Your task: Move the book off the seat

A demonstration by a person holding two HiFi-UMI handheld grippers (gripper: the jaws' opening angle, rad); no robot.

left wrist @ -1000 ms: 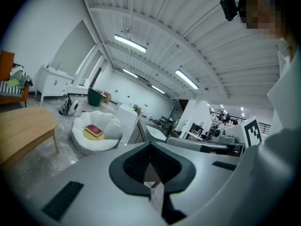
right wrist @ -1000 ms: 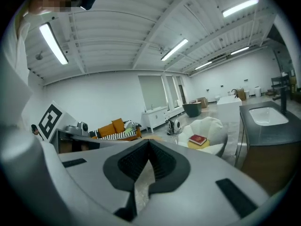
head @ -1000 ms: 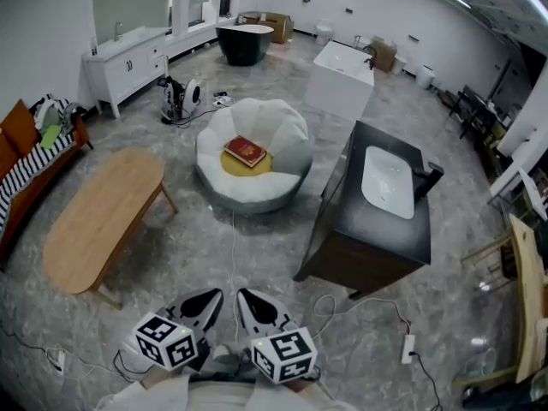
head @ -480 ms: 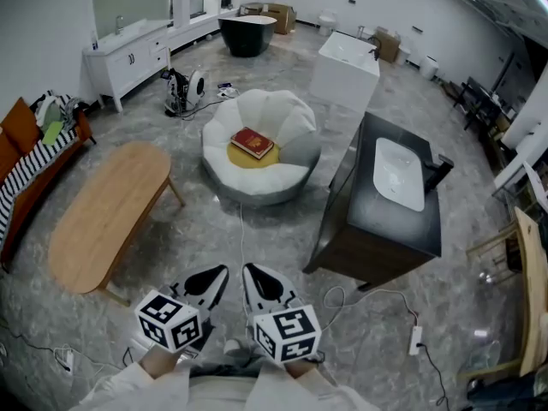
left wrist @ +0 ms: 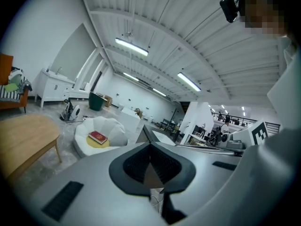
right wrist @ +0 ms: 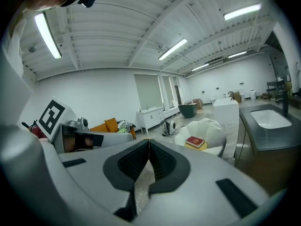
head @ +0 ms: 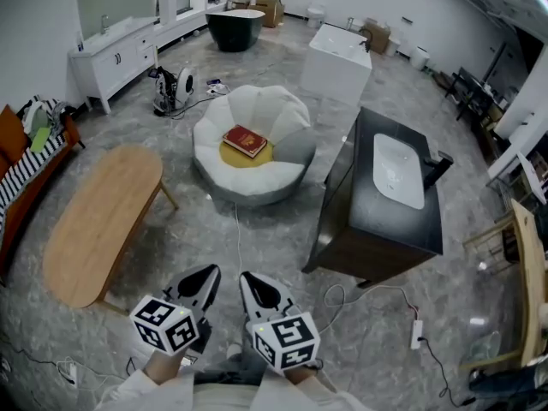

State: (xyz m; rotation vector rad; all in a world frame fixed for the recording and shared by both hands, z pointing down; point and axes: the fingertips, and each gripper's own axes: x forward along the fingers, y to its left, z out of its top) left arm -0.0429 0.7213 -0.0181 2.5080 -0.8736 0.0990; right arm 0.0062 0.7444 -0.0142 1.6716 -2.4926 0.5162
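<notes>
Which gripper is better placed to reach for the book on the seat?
Right, marginally: the right gripper lines up below the book; the left gripper sits further aside. Both shut, both far.

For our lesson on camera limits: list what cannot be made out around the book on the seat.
- Red hardcover book: cover print too small in every view.
- Yellow round cushion: partly hidden under the book, head view.
- Light wooden chair: cut off by the head view's right edge.
</notes>
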